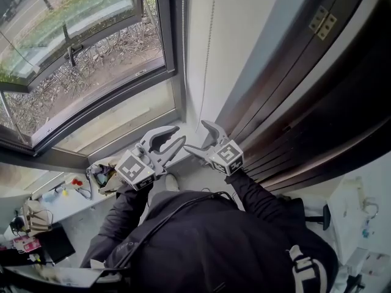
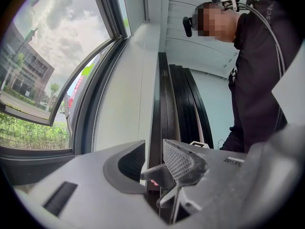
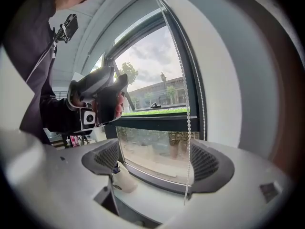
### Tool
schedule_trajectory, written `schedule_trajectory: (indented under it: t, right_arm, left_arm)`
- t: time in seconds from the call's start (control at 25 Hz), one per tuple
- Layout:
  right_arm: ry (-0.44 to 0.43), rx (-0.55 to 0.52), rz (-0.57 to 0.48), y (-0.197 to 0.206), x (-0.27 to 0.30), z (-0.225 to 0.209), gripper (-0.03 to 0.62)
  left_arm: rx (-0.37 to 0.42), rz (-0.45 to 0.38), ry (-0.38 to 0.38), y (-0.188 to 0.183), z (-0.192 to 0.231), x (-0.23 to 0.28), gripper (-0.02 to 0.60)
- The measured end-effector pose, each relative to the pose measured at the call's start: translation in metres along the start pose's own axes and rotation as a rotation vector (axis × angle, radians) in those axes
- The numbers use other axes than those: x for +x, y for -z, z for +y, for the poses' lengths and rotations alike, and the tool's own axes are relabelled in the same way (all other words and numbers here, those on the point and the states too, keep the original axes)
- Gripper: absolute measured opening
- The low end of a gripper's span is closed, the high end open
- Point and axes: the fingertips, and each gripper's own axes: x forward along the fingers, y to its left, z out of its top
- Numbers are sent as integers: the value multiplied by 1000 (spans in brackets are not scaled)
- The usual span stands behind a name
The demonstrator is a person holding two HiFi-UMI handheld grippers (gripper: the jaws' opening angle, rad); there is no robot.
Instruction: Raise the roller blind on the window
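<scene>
Far left, the window showed bare glass from sill upward through everything the head view took in. The roller blind itself was not in frame, so presumably it sat rolled above, and how high I could not say. Left gripper was held level near the sill corner, its jaws only a little apart. Dark wall showed through the gap and I saw nothing pressed between the pads. Judged to be parked close so it could take over the pull. Next right, the bead chain hung down the white reveal beside the glass. It is the only handle on the blind, which explains both tools crowding that corner. Right gripper had its jaws spread as wide as they go, tilted slightly down, with the chain dangling between them just inside the right-hand pad. No pad pressed it, so nothing was gripped. Likely positioned this way so that one squeeze would catch the beads for a downward haul. Far right, a dark frame with a brass hinge stood clear of the work
</scene>
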Motion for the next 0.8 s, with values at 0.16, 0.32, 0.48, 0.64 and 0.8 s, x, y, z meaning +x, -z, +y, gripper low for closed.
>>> schedule_trajectory:
  t: [0.16,0.32,0.48,0.64,0.8]
  right_arm:
    - [18,12,-36,-10,-5,-2,462]
    - [-5,32,-97,-29,-12,3,460]
    - [-38,50,-182,-66,-25,8,459]
    - [-89,37,-262,-109,-43,20,448]
    - [-143,26,-318,-143,-61,34,319]
  left_arm:
    - [5,-12,1,-1,-1,0,109]
    - [7,7,-19,2,1,-4,109]
    - [-7,11,-67,-1,5,-9,107]
    - [23,31,-89,-11,-2,-12,107]
    - [39,20,-101,-19,-7,-14,76]
